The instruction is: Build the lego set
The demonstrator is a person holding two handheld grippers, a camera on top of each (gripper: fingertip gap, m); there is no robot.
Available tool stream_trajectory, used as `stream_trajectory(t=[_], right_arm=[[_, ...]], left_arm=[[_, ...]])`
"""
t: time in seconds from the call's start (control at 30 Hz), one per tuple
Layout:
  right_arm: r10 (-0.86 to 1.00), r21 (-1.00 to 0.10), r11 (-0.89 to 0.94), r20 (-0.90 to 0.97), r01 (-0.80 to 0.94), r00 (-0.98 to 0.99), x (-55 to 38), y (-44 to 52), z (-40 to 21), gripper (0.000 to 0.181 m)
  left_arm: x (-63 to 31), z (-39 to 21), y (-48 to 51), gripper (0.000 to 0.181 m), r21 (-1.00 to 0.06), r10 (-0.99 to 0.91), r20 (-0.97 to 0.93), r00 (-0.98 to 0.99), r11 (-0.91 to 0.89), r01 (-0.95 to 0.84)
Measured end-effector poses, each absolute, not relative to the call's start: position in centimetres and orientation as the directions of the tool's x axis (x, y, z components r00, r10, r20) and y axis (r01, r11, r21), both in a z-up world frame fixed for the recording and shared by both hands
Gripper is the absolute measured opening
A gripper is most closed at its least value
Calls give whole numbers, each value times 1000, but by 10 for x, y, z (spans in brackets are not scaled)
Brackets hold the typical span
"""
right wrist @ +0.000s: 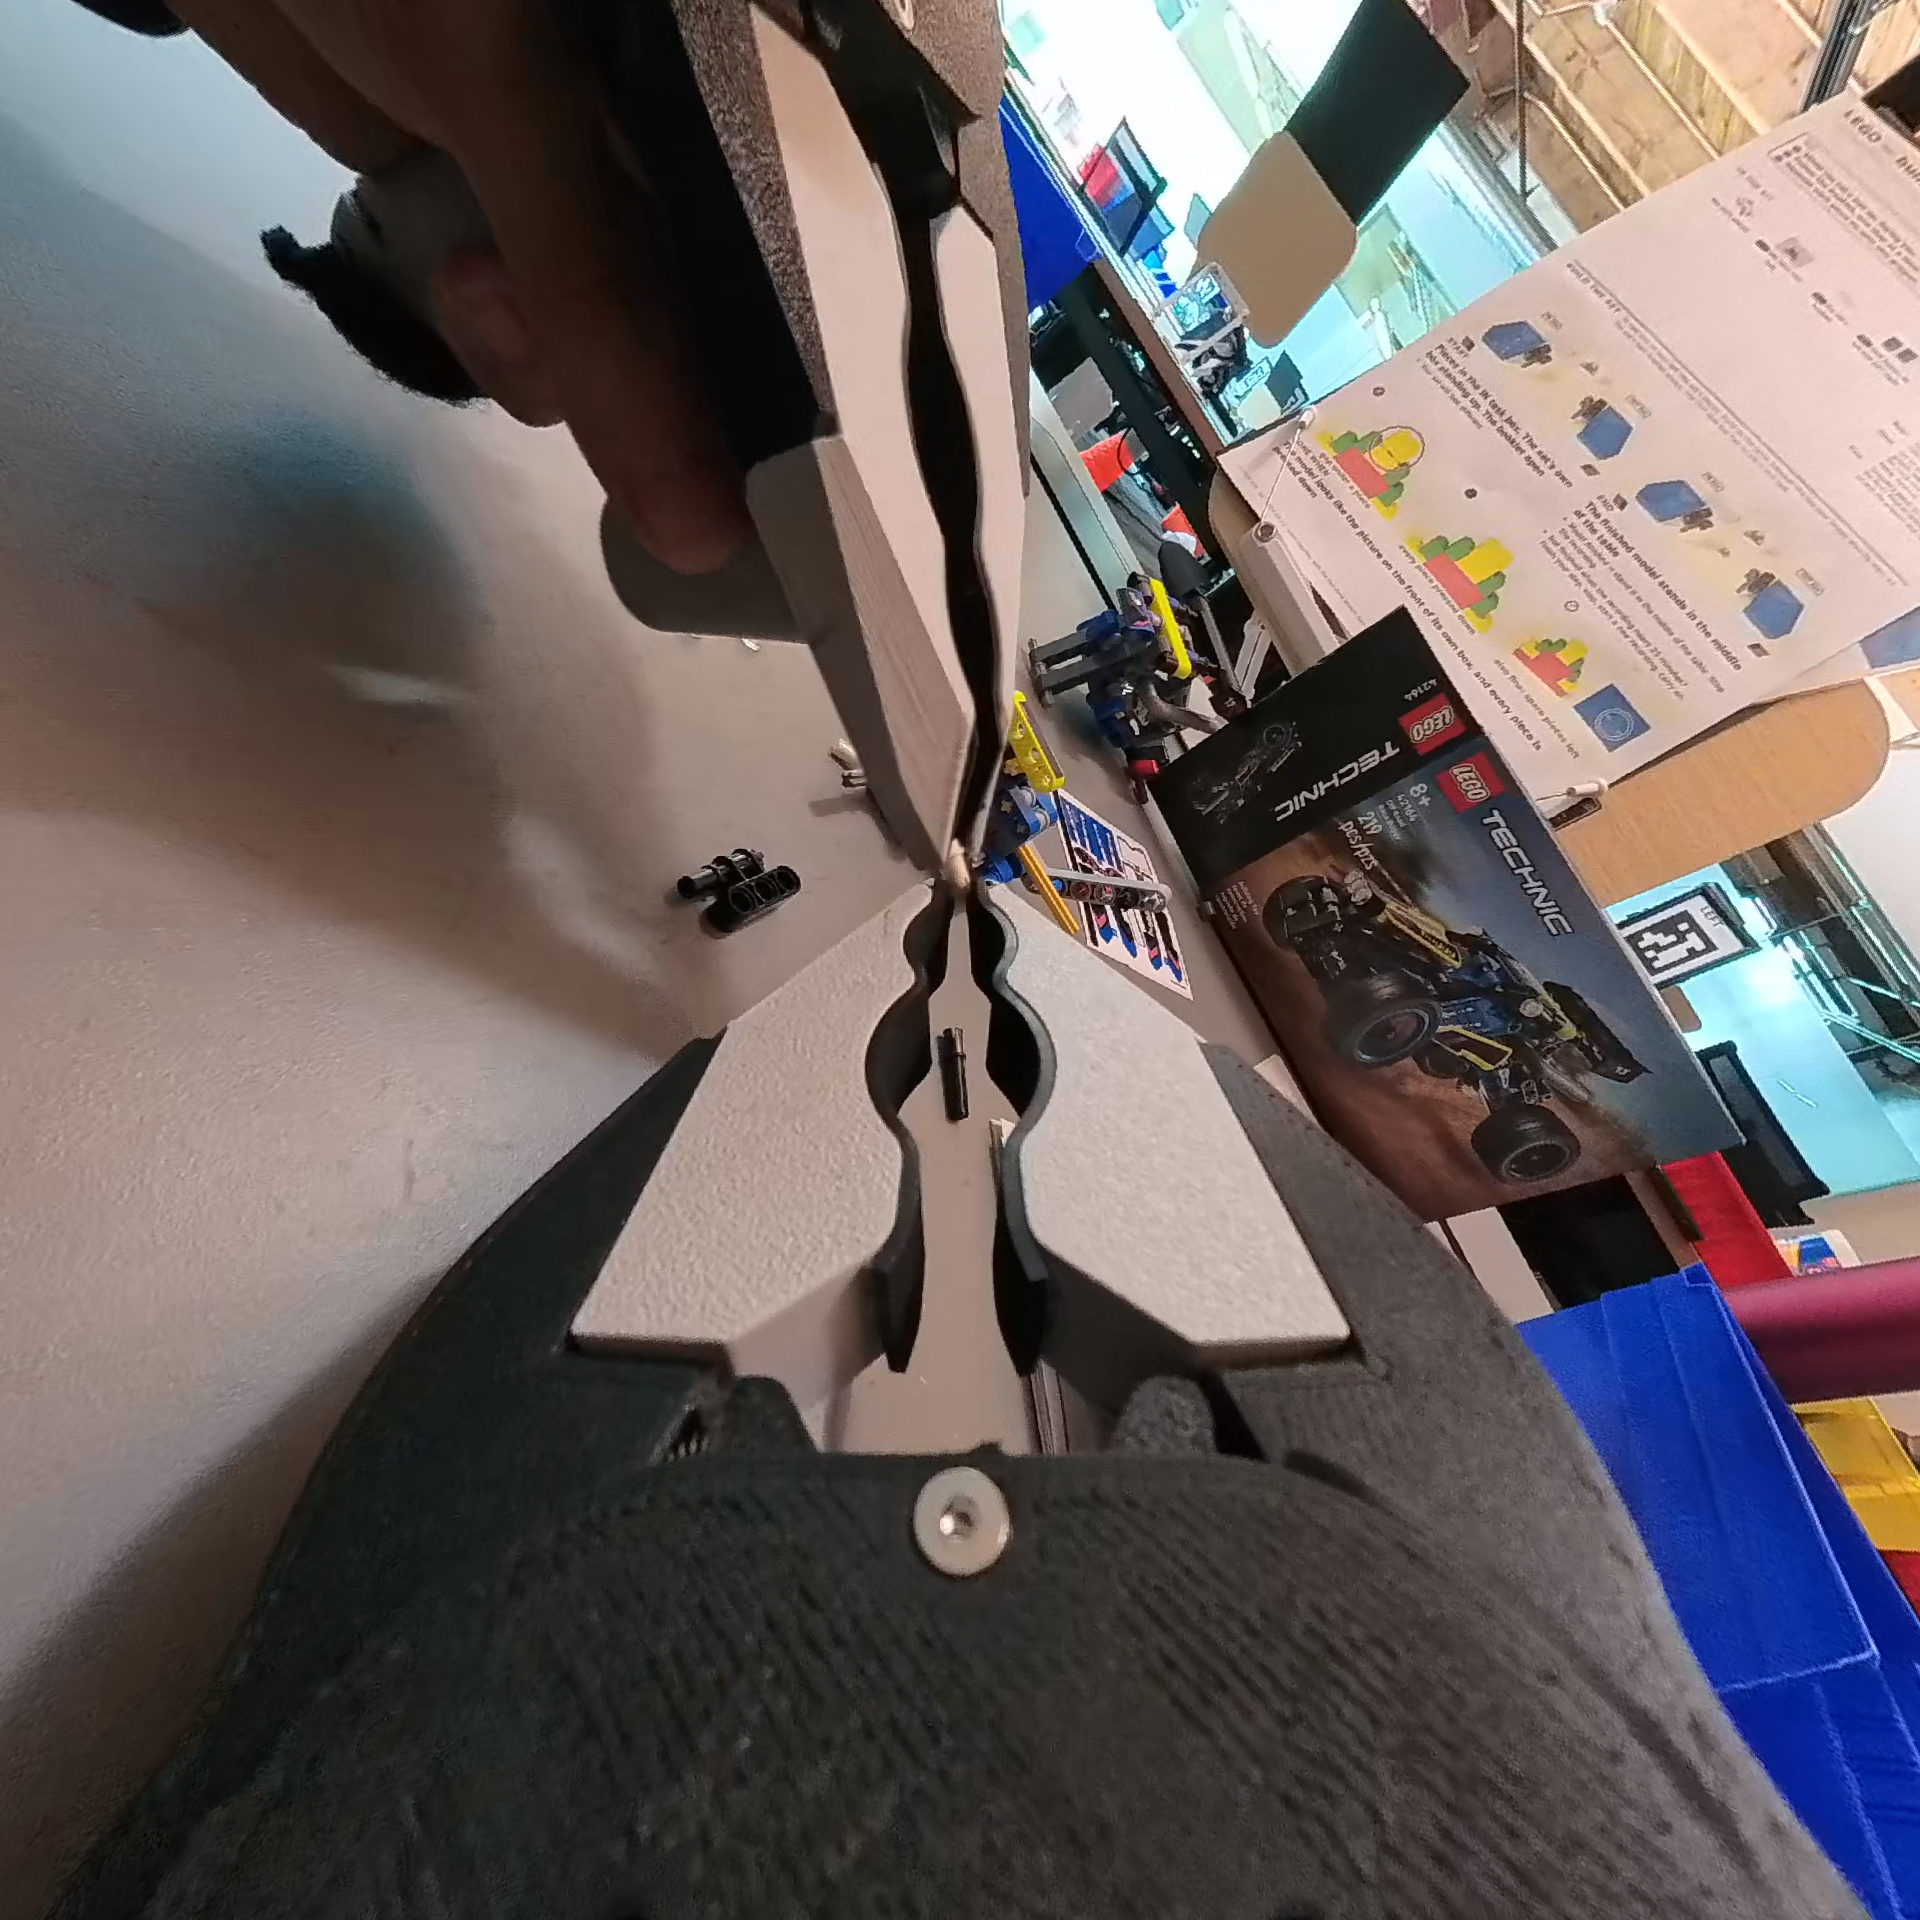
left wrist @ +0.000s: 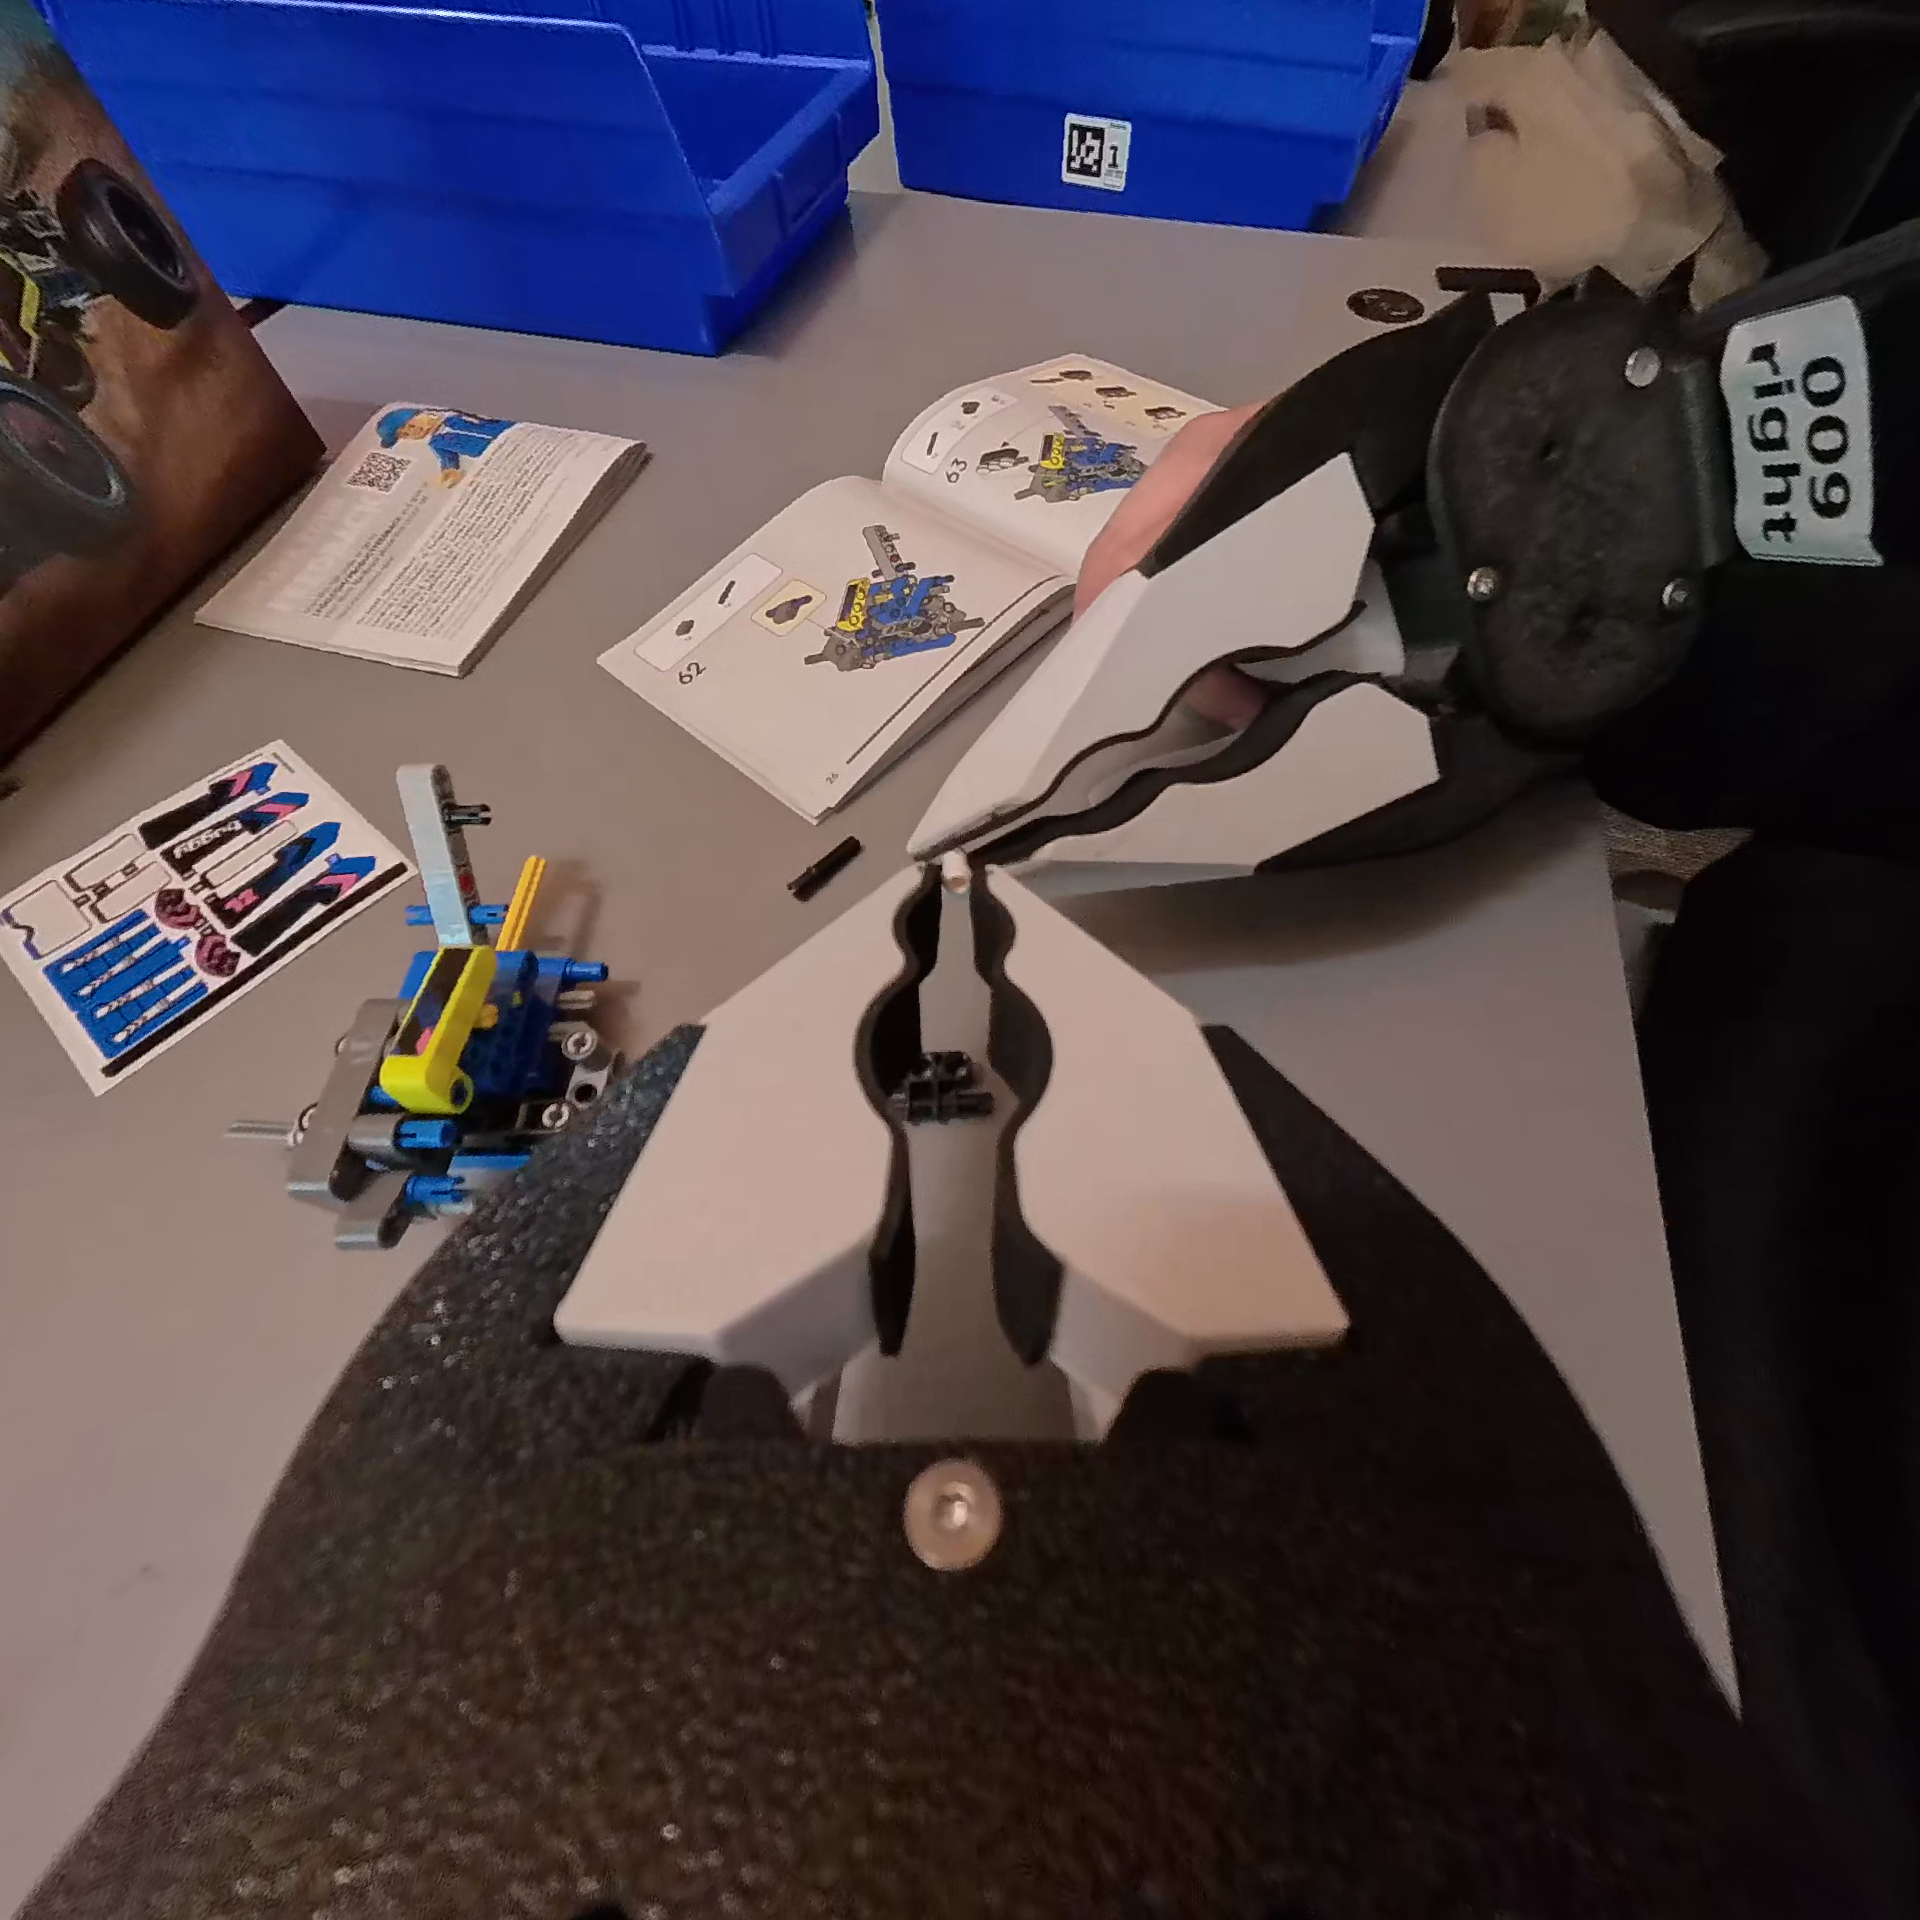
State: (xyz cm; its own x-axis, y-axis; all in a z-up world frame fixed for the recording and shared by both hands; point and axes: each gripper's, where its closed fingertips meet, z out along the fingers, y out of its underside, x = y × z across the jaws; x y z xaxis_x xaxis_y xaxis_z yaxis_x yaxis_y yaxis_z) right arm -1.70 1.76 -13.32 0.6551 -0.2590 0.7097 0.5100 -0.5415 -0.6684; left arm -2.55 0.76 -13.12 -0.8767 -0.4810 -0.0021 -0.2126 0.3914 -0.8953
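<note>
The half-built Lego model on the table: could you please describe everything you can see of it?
The half-built model looks like plastic: mostly blue beams with grey and black ones, a yellow curved panel on top, a light grey beam rising tilted, and a yellow axle beside it. Blue pins stick out at its sides. It rests on the grey table, beside the sticker sheet, and neither gripper touches it.

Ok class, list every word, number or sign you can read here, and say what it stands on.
I won't copy the wording; these carry it:
Box: brand marks, numbers.
Open booklet: step and page numbers.
Closed booklet: small print, code square.
Sticker sheet: tiny lettering.
Tag on right gripper: a number and a word.
Bin sticker: code, digit.
Wall sheet: mostly too small.
</note>
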Motion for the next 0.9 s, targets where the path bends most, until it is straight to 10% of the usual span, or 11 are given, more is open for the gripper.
stream_trajectory(t=[0.23,0.37,0.53,0.9], right_arm=[[-252,-692,-524,683,497,685,-24,22,-133,2],[-332,-841,-518,365,156,870,-30,28,-141,19],[-365,-771,-613,83,-172,927,-34,33,-177,45],[-151,-753,-645,-43,-131,988,-28,41,-183,16]], left_arm=[[-28,-133,22,2,-835,-396,-69,-916,525,-164],[-25,-140,41,2,-685,-190,-209,-959,729,5],[-19,-151,47,2,-555,29,-239,-971,816,161],[-21,-162,46,2,-431,316,-263,-912,807,404]])
